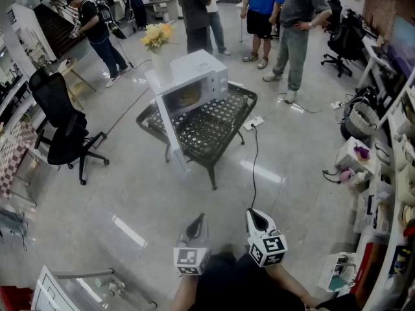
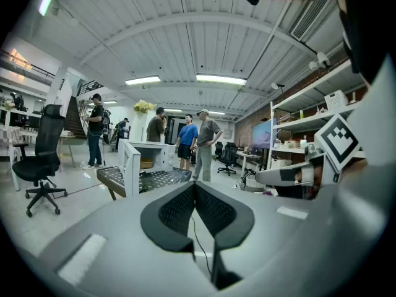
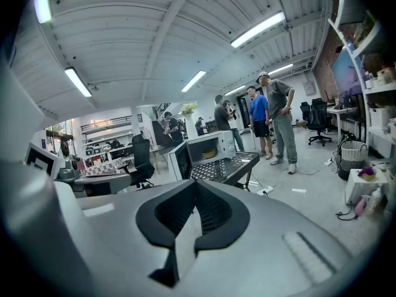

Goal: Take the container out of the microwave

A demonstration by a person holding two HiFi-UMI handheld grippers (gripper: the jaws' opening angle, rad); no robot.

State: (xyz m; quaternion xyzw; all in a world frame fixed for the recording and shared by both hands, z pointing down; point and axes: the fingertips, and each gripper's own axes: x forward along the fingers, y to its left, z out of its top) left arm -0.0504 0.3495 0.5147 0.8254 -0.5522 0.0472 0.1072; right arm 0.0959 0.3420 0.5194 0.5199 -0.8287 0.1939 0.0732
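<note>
Closest to the lens, the left gripper (image 2: 195,185) was clenched, its black ribbed pads pressed together at the tips with nothing between them. Well ahead of its jaws and off to their left stood a black swivel office chair (image 1: 61,118) on the glossy grey floor (image 1: 130,199). Farther out, ahead of both pairs of jaws, a black perforated metal table (image 1: 214,125) carried a white box-shaped microwave oven (image 1: 194,76), with a white vase of yellow flowers (image 1: 157,36) just beside the oven's left rear corner. The microwave's white-framed door (image 1: 170,129) hung open to the left, and the tan, bowl-like container (image 3: 209,154) sat inside the oven's cavity, well apart from either gripper. A white power strip (image 1: 253,122) lay on the floor by the table's right edge, and a thin black cable (image 1: 253,167) ran from it back toward the jaws. The right gripper (image 3: 195,184) was likewise clenched and empty, its pads touching at the tips. Beyond the table several standing people (image 1: 295,18) were gathered, and far to the right of the right jaws ran white shelves (image 1: 389,173) crowded with small items.
</note>
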